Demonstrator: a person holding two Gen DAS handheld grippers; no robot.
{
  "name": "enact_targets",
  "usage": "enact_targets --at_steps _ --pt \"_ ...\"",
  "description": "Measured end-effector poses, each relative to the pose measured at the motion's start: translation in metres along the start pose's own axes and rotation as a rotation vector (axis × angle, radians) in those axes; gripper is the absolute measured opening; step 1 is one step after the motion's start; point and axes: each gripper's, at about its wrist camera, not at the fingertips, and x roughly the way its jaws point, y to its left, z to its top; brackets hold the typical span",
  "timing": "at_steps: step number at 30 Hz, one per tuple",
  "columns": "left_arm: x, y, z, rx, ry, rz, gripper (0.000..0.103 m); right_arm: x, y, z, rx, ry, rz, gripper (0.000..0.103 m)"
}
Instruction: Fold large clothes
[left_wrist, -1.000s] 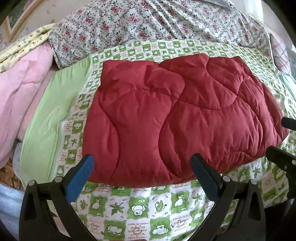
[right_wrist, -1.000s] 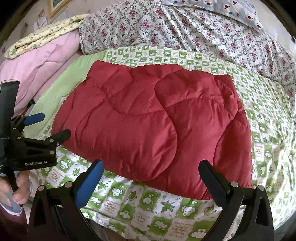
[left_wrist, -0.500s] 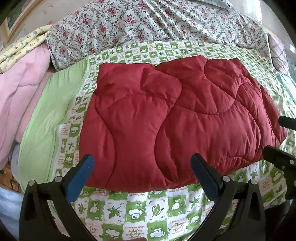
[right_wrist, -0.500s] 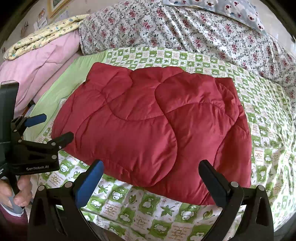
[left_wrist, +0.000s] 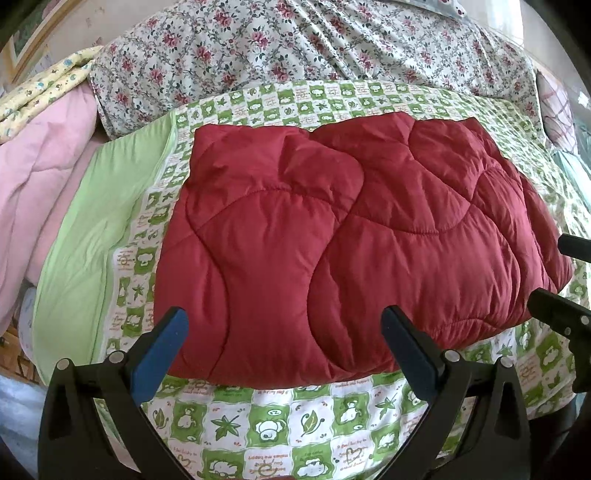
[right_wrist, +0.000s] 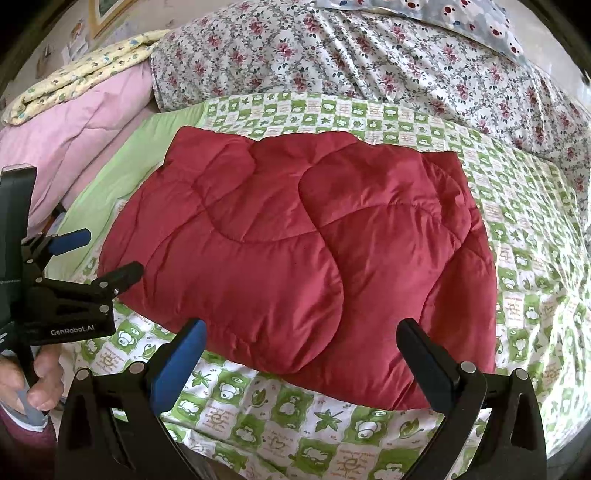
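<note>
While both grippers hung above the near edge of the bed, the red quilted garment (left_wrist: 332, 236) lay folded into a thick, puffy rectangle on the green-and-white checked sheet (left_wrist: 280, 424), its curved stitching lines running across the top. The left gripper (left_wrist: 284, 332) had its jaws spread wide and held nothing, its fingers framing the near edge of the red bundle from above without any visible contact. The right gripper (right_wrist: 303, 343) was likewise wide apart and empty, poised over the near right part of the garment. In the right wrist view the left gripper showed from the side at the left edge, just beside the garment's left corner, with a hand (right_wrist: 26, 380) wrapped around its handle below. In the left wrist view, black parts of the right gripper showed at the right edge, near the garment's right end. A plain light green strip (left_wrist: 92, 236) bordered the checked sheet on the left, and beyond it lay a pink comforter (left_wrist: 40, 173) with a yellow printed blanket (right_wrist: 85, 74) stacked on top. Behind the garment, a floral bedcover (left_wrist: 295, 40) rose in a mound across the far side of the bed, and a pale blue cloth with a bear print (right_wrist: 454, 18) lay on top of it.
</note>
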Motion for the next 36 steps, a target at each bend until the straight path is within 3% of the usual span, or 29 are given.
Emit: enact_targets --at_steps 36 --pt "-0.0044 -0.0004 0.0012 -0.002 -0.01 -0.004 0.103 -0.0051 0.0035 0.0022 -0.013 -0.006 0.001 0.103"
